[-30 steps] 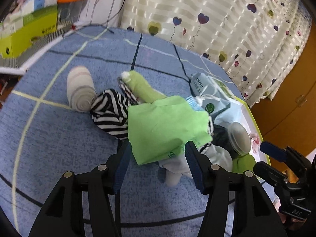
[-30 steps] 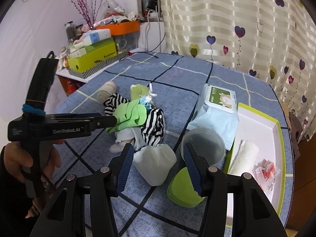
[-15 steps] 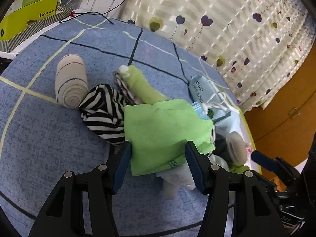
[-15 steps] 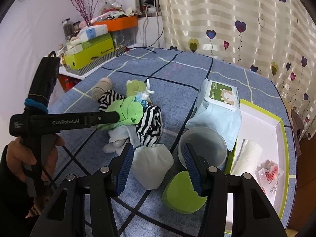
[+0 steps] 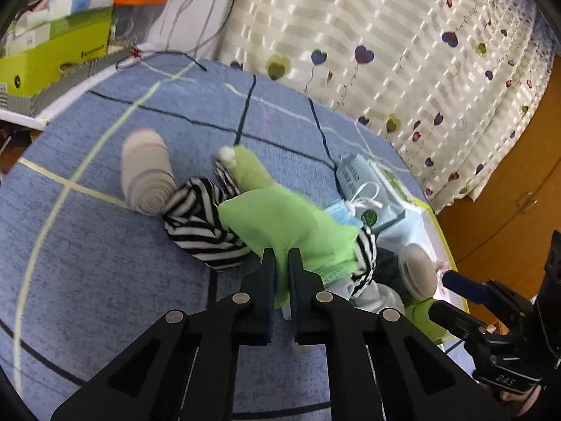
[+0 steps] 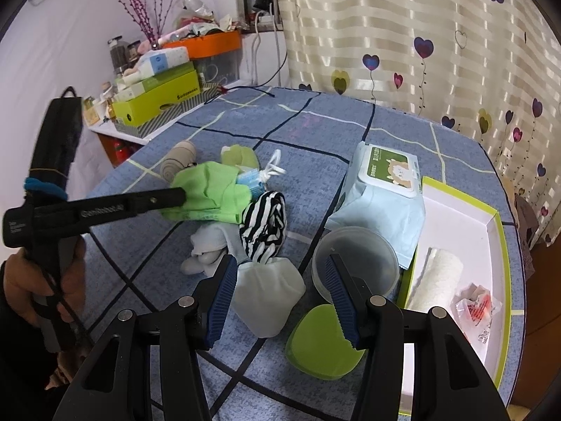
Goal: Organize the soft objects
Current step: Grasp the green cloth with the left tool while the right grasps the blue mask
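A pile of soft things lies mid-table. My left gripper (image 5: 281,259) is shut on the near edge of a light green cloth (image 5: 287,221), which bunches up off the pile; this cloth also shows in the right wrist view (image 6: 210,191). Under and beside it lie a black-and-white striped garment (image 5: 200,217), a green sock (image 5: 249,168), a rolled beige sock (image 5: 145,172), a blue face mask (image 5: 345,212) and white socks (image 6: 207,245). My right gripper (image 6: 278,289) is open and empty above a pale mitten-shaped cloth (image 6: 268,289).
A wet-wipes pack (image 6: 382,189) lies right of the pile. A clear round tub (image 6: 354,259) and a green lid (image 6: 322,343) sit near my right gripper. A white tray with a green rim (image 6: 466,231) holds a rolled towel (image 6: 434,277). Boxes (image 6: 157,101) stand at the far left.
My left gripper has closed on the green cloth's edge and gathered it upward. My right gripper has stayed open and moved a little forward.
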A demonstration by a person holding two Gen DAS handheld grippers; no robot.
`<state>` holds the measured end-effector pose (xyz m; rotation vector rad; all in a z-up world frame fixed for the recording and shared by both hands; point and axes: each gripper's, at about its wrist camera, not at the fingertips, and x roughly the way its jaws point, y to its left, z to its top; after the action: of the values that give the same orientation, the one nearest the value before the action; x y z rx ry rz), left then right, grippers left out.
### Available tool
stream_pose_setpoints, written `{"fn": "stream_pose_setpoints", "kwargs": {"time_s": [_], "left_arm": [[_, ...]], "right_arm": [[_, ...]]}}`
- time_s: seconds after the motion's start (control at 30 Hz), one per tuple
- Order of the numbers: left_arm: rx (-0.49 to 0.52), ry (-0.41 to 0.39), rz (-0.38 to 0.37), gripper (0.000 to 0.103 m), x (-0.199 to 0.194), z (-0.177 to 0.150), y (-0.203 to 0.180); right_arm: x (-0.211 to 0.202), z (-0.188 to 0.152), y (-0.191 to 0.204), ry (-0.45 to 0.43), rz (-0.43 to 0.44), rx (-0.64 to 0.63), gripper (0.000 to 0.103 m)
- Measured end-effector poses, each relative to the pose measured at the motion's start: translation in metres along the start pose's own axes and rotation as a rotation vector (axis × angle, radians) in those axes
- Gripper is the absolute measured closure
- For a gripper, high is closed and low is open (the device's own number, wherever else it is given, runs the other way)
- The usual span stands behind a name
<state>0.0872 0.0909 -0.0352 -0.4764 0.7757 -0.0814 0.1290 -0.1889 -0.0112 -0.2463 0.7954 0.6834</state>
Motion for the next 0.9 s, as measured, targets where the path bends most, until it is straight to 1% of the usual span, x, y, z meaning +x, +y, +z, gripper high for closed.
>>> {"fn": "stream_pose_setpoints", "kwargs": {"time_s": [0.13,0.33,0.4,0.57,0.63,0.77,0.83,0.9], "left_arm": [[0.000,-0.059,0.018,0.096,-0.026,0.006,0.005],[-0.007,-0.089,0.041,0.096,-0.043,0.008,0.013],[-0.009,-0.093,0.049,0.096,-0.046,0.008,0.016],[-0.011,-0.105,0.059,0.096,-0.053,0.007,0.028],[-0.008,-0.108,0.055,0.096,-0.054,0.007,0.031],[-0.006,-0.110,0.046,0.096,-0.055,0.006,0.035],[-0.005,-0.110,0.044,0.096,-0.054,0.006,0.036],[-0.006,-0.107,0.039,0.096,-0.054,0.006,0.036]], "right_arm": [[-0.001,0.005,0.004,-0.009,0.003,-0.005,0.051],[0.010,0.022,0.022,-0.019,0.032,-0.038,0.051],[0.017,0.029,0.028,-0.016,0.048,-0.046,0.051],[0.044,0.040,0.042,0.027,0.138,-0.031,0.051],[0.059,0.042,0.045,0.057,0.169,-0.007,0.051],[0.083,0.047,0.045,0.105,0.179,0.044,0.051],[0.091,0.049,0.042,0.112,0.174,0.084,0.051],[0.096,0.053,0.038,0.113,0.189,0.128,0.051]]}}
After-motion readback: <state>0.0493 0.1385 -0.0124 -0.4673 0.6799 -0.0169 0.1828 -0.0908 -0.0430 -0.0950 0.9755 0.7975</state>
